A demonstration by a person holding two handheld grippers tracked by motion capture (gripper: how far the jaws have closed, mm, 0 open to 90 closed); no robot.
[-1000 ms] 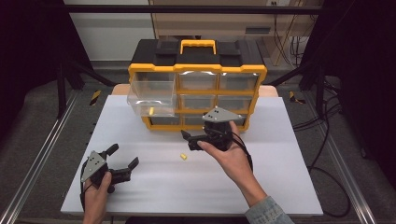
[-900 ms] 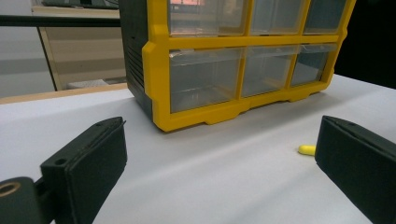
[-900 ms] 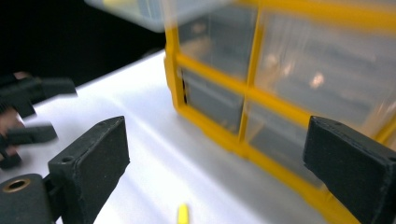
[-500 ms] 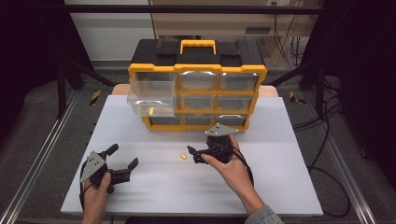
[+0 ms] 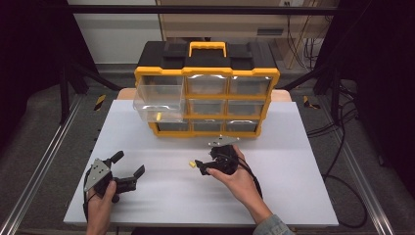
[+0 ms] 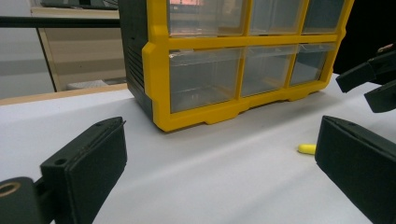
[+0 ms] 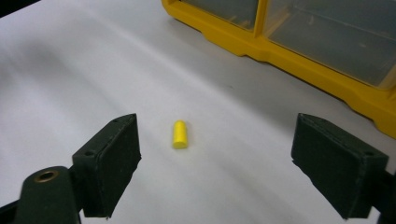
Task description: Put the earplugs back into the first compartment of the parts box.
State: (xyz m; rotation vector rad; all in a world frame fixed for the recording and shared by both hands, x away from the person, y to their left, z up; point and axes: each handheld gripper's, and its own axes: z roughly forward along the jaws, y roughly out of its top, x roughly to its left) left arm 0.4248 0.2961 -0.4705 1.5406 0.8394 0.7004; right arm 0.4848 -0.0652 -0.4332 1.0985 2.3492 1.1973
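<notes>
Since a second ago our right hand-held gripper point(image 5: 201, 167) has come down from in front of the organizer to just above the tabletop point(image 5: 303, 196), and its jaws have just been closing a little; they stand wide apart with nothing gripped. Our left hand-held gripper point(image 5: 128, 167) has kept its place near the front left, jaws spread and empty.

Nearest to us, the small yellow plug point(image 7: 180, 134) lies on its side on the tabletop, ahead of the right jaws and closer to the one on the left of the right gripper view. We judge the main risk is there: if we close without centring, that jaw may meet the plug first and roll or flick it away, since it is round and light. Coming down too far could press the pads into the white surface.

Farther back stands the yellow drawer organizer point(image 5: 254, 77), its upper left drawer point(image 5: 159, 102) pulled out with another yellow piece inside. Nothing lies between the gripper and the plug.
</notes>
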